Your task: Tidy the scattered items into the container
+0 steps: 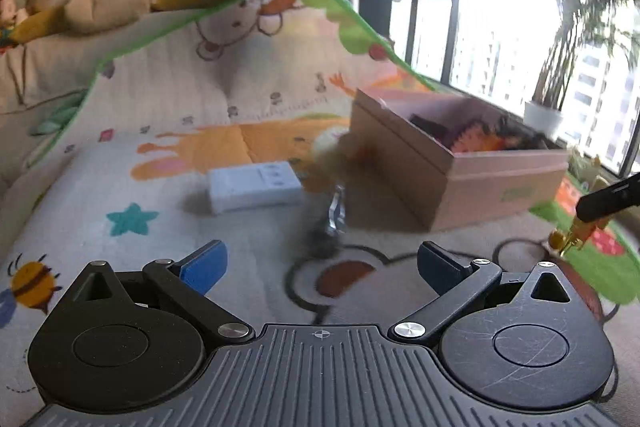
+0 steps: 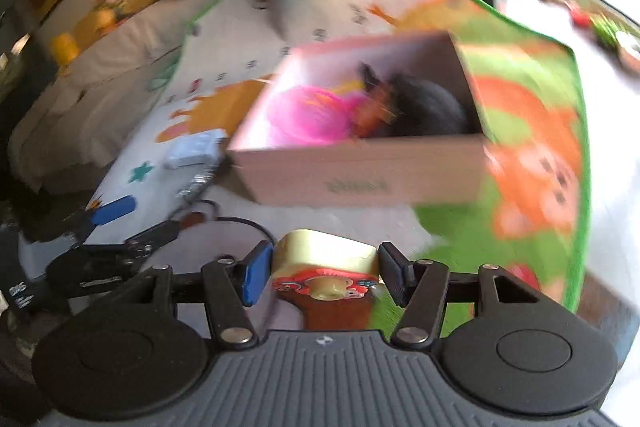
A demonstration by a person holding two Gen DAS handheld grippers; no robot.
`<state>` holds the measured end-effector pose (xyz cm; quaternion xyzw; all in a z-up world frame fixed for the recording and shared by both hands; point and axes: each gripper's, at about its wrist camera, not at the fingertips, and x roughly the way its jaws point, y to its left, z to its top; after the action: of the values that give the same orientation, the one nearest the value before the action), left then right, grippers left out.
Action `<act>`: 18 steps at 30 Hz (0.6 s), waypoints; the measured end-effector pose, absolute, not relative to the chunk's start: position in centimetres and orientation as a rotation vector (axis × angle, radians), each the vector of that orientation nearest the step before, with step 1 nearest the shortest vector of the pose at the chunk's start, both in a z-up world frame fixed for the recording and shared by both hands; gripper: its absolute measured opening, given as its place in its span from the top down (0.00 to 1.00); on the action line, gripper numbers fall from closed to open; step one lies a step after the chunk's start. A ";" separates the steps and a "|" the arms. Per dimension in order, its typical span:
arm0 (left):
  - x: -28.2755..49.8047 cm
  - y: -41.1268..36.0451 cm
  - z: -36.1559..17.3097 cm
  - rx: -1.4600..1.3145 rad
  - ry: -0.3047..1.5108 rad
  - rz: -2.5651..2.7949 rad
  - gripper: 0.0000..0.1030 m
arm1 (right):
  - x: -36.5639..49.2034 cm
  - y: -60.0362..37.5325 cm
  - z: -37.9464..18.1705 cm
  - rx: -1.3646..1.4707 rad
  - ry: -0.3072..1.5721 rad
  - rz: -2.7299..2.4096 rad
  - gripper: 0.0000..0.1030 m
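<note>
A pink cardboard box (image 1: 508,179) (image 2: 360,179) stands on the printed play mat with pink, orange and black toys inside. My right gripper (image 2: 324,269) is shut on a yellow and red wooden toy (image 2: 326,261), held in front of the box. It shows at the right edge of the left wrist view, where the toy (image 1: 572,235) hangs below it. My left gripper (image 1: 320,263) is open and empty above the mat. A white plastic block (image 1: 254,185) (image 2: 194,149) and a silvery metal item (image 1: 334,217) (image 2: 198,181) lie on the mat left of the box.
The play mat (image 1: 160,99) has a green border and rises at the back. Plush toys (image 1: 108,3) lie along the wall behind it. A window and a potted plant (image 1: 544,115) are at the right.
</note>
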<state>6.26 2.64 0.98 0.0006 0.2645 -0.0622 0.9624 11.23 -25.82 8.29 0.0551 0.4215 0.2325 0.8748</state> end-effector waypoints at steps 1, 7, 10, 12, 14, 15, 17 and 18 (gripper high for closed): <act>6.4 2.3 1.0 0.009 0.539 -0.121 0.00 | 11.1 -26.5 7.8 0.131 0.866 0.460 0.43; 7.7 1.2 0.9 0.043 0.564 -0.104 0.00 | 7.0 -26.6 5.9 0.019 0.652 0.425 0.19; 8.6 1.0 1.1 0.070 0.566 -0.073 0.01 | 5.1 -25.7 5.1 -0.020 0.566 0.465 0.18; 9.2 0.9 1.2 0.084 0.572 -0.056 0.05 | 4.7 -25.6 4.7 -0.005 0.544 0.476 0.17; 9.9 0.8 1.2 0.098 0.589 -0.047 0.24 | 4.7 -25.6 4.0 0.006 0.549 0.458 0.17; 10.3 0.8 1.1 0.103 0.601 -0.045 0.28 | 4.9 -25.8 3.7 0.017 0.556 0.451 0.14; 10.9 0.7 0.8 0.105 0.611 -0.041 0.25 | 5.1 -26.3 3.8 0.066 0.559 0.457 0.11; 11.2 0.7 0.6 0.102 0.614 -0.042 0.25 | 5.3 -26.6 3.6 0.091 0.565 0.455 0.07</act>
<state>11.16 0.73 0.61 0.0501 0.3023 -0.0207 0.9517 5.31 -26.55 3.60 0.0446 0.2764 0.2225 0.9339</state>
